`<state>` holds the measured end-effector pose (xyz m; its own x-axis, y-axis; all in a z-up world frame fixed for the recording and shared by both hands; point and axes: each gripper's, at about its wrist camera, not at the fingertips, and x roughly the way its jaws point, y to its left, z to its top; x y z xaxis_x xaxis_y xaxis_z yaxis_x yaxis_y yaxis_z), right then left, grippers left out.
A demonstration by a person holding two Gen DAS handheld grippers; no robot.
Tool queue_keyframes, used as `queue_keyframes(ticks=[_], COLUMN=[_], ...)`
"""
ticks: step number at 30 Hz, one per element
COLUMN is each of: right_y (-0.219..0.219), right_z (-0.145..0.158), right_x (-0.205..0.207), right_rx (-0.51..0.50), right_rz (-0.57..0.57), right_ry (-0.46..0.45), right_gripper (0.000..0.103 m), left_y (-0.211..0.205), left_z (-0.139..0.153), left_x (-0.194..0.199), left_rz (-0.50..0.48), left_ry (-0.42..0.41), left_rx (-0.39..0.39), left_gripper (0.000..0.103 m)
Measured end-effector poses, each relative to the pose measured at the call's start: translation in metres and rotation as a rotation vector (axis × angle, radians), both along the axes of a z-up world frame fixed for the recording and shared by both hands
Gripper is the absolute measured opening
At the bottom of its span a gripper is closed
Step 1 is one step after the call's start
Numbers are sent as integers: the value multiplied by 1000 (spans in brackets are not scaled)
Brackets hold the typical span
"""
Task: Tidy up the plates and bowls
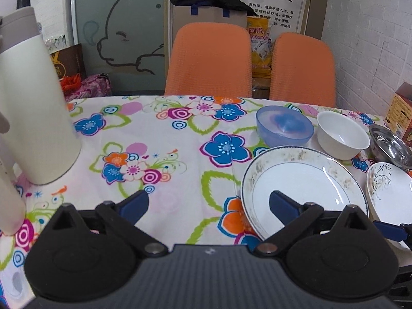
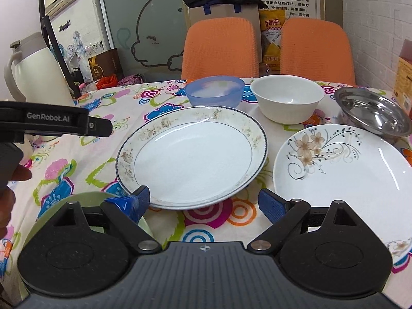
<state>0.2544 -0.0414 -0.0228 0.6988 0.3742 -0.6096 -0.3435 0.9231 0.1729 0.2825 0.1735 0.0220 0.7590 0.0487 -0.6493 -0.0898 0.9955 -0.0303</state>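
Observation:
A large white plate with a dark blue rim line point(image 2: 193, 154) lies mid-table, also seen as the large plate point(image 1: 303, 180). To its right lies a white plate with a flower print point(image 2: 342, 175). Behind them stand a translucent blue bowl point(image 2: 215, 90), a white bowl point(image 2: 287, 97) and a steel bowl point(image 2: 373, 113). My right gripper point(image 2: 206, 203) is open just in front of the large plate; its left finger hangs over a pale green dish point(image 2: 49, 206). My left gripper point(image 1: 208, 207) is open over the cloth, its right finger above the large plate's near-left part.
A cream thermos jug point(image 1: 33, 103) stands at the table's left. Two orange chairs point(image 1: 208, 61) sit behind the far edge. An orange carton point(image 1: 401, 113) stands at the far right. The left gripper's black body point(image 2: 51, 121) and a hand point(image 2: 15, 175) show on the left.

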Motion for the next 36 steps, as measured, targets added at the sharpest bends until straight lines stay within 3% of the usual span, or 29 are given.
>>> queue_keyframes(ticks=[8, 11, 15, 21, 26, 31, 34, 36], right_y=[16, 20, 10, 21, 21, 17, 17, 19], right_z=[-1, -2, -2, -10, -15, -17, -17, -17], right_x=[21, 21, 35, 61, 60, 57, 55, 54], right_rx=[-73, -113, -69, -126, -164, -160, -158, -165], right_rz=[-18, 30, -4, 8, 26, 43, 39, 46], right_ry=[-2, -14, -16, -17, -54, -97, -106, -115], right_gripper=[80, 80, 79, 79, 82, 83, 83, 83], left_y=[2, 0, -6, -20, -28, -26, -26, -31], left_z=[-5, -9, -16, -29, -44, -45, -43, -40], left_x=[26, 31, 41, 65, 78, 79, 77, 72], left_rz=[-33, -48, -78, -144, -169, -172, -173, -185], left_ry=[11, 19, 41, 98, 148, 155, 149, 136], left_rx=[44, 53, 41, 3, 22, -15, -31, -47], left_gripper=[99, 99, 99, 99, 97, 95, 86, 62])
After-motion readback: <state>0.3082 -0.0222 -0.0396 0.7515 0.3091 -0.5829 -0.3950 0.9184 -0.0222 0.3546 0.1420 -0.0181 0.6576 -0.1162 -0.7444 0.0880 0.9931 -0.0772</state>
